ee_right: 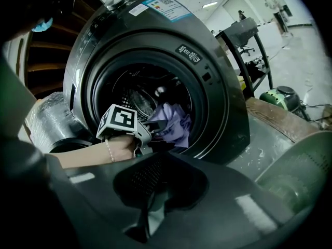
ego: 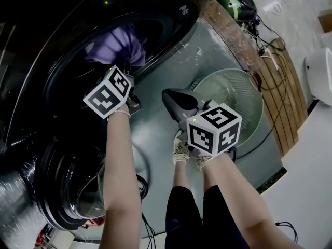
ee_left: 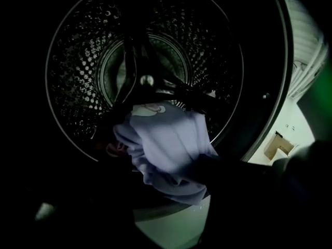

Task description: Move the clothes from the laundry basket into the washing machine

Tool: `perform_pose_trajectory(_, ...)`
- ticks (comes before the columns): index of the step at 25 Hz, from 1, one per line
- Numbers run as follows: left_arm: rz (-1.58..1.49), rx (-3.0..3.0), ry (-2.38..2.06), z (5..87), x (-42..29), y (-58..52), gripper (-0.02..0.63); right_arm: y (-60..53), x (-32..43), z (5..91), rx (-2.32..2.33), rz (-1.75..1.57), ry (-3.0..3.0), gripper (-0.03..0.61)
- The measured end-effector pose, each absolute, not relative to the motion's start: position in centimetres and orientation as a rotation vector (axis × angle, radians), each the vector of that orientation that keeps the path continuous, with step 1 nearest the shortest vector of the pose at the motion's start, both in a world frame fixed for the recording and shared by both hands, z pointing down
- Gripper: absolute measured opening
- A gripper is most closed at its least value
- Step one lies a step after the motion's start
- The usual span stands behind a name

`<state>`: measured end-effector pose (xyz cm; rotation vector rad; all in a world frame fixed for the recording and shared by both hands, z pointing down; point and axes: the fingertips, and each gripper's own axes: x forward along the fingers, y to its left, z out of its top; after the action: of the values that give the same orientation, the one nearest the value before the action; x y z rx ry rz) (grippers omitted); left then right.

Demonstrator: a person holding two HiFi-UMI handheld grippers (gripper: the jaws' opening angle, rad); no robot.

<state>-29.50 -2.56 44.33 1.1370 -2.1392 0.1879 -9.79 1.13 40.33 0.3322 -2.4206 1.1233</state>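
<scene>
Well, from my end the job looks close to finished. My left gripper (ee_right: 155, 124) is clenched on a lilac garment (ee_left: 171, 144), and it holds the bunched cloth right at the mouth of the washing machine (ee_right: 218, 87), half over the lip of the drum (ee_left: 83, 77) and not yet let go. My right gripper (ego: 171, 98) is pinched together with nothing between its jaws, and it hangs nearer to me and to the right, above the floor just beside the laundry basket (ego: 244, 102). That pale green basket shows no cloth in the part I can see (the marker cube covers its near edge). So I judge this to be the last piece or nearly so: what is left is to push it deeper, release it and pull back.

As for writing, a blue and white sticker (ee_right: 163, 3) sits on the machine's top edge and a small label (ee_right: 188, 53) on the door ring. Both are too small to read.
</scene>
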Motion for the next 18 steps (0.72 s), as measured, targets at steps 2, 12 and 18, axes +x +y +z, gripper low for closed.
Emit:
perform_pose_trajectory(2,0.163,1.135,-2.145,43.7,-28.7,-1.6,0.399,1.4,-9.5,40.4,0.330,1.125,-2.415,0.025)
perform_pose_trajectory(12,-0.022,1.046,-1.929,49.7,-23.6,-1.8,0.355,2.9,-8.5,42.2,0.330,1.169,-2.369,0.025)
perform_pose_trajectory(18,0.018,1.220,-1.891,48.3,-25.1,-6.2,0.090,2.4,-8.4,43.0,0.356,1.191,-2.360,0.025)
